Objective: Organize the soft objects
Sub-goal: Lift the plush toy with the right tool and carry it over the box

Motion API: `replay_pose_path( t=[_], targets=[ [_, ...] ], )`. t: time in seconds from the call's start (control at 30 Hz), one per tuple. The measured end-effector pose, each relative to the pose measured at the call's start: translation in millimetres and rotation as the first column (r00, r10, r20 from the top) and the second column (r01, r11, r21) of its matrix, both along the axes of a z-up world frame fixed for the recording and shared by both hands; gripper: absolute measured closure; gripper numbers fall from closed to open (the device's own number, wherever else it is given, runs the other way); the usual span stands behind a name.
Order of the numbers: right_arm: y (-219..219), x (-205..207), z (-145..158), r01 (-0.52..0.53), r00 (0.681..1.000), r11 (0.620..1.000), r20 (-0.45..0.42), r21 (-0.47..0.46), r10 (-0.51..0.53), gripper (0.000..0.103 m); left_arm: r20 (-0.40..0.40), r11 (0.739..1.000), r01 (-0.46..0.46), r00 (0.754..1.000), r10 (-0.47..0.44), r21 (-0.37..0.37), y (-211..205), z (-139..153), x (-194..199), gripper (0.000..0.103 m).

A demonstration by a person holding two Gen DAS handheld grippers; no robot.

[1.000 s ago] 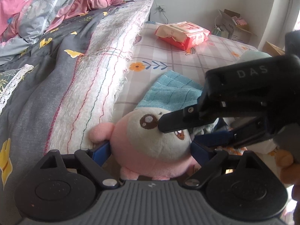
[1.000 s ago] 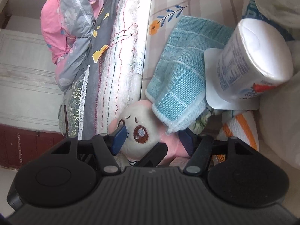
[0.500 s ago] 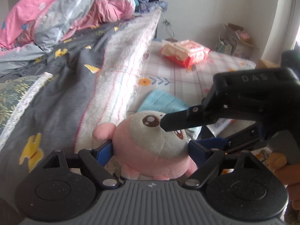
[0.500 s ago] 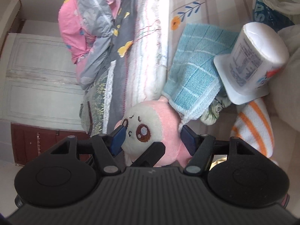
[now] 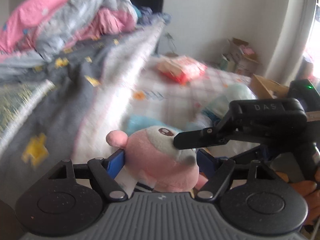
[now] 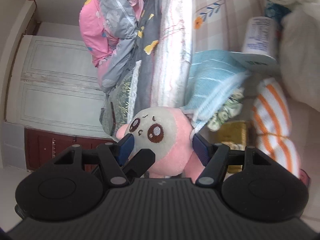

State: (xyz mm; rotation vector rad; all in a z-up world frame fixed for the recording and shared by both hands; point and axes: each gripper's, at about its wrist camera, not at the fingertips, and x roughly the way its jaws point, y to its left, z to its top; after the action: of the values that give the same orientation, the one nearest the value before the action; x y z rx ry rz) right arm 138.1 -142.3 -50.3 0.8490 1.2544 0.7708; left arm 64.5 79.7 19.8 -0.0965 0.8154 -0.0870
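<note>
Above the bed (image 5: 180, 92), I hold the pink plush toy (image 6: 160, 136) between both claws; my right gripper (image 6: 160, 146) clamps it, my left gripper (image 5: 160, 160) is closing on it; towel (image 6: 212, 80) and striped cloth (image 6: 274, 124) remain unsorted.

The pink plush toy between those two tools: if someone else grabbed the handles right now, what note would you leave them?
Left tool: jaws closing, pads at the sides of the pink plush toy.
Right tool: shut on the same toy.
Done: toy gripped by both tools, beside the folded quilt.
Left: put the toy somewhere tidy, then sort the blue towel and the orange-striped cloth lying on the bed.
</note>
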Motion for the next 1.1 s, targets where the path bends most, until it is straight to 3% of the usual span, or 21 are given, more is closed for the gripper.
replay_pose_path(
  t=[0.13, 0.37, 0.7, 0.83, 1.1],
  targets=[
    [-17.3, -13.1, -18.9, -0.001, 0.999, 0.999, -0.036, -0.046, -0.001, 0.038, -0.074, 0.998, 0.035, 0.997, -0.038, -0.042, -6.0, -25.9, -8.6, 0.027],
    [-33.6, -22.8, -26.3, 0.01, 0.999, 0.998, -0.03, -0.056, -0.011, 0.038, -0.098, 0.997, 0.022, 0.995, -0.029, -0.073, 5.5, -44.6, -25.7, 0.025],
    [5.6, -7.3, -25.5, -0.022, 0.999, 0.995, 0.026, -0.096, 0.024, 0.038, -0.123, 0.99, 0.026, 0.991, -0.043, -0.138, 12.8, -58.2, -18.2, 0.022],
    [5.8, -12.1, -19.3, -0.043, 0.999, 0.995, 0.012, -0.091, 0.044, 0.037, -0.13, 0.986, 0.04, 0.99, -0.061, -0.16, 16.1, -47.8, -23.0, 0.023],
    [-3.0, -36.6, -18.5, -0.096, 0.994, 0.995, -0.059, 0.025, 0.097, 0.037, -0.118, 0.99, 0.055, 0.99, -0.071, -0.132, 17.1, -23.6, -50.8, 0.023]
  ],
)
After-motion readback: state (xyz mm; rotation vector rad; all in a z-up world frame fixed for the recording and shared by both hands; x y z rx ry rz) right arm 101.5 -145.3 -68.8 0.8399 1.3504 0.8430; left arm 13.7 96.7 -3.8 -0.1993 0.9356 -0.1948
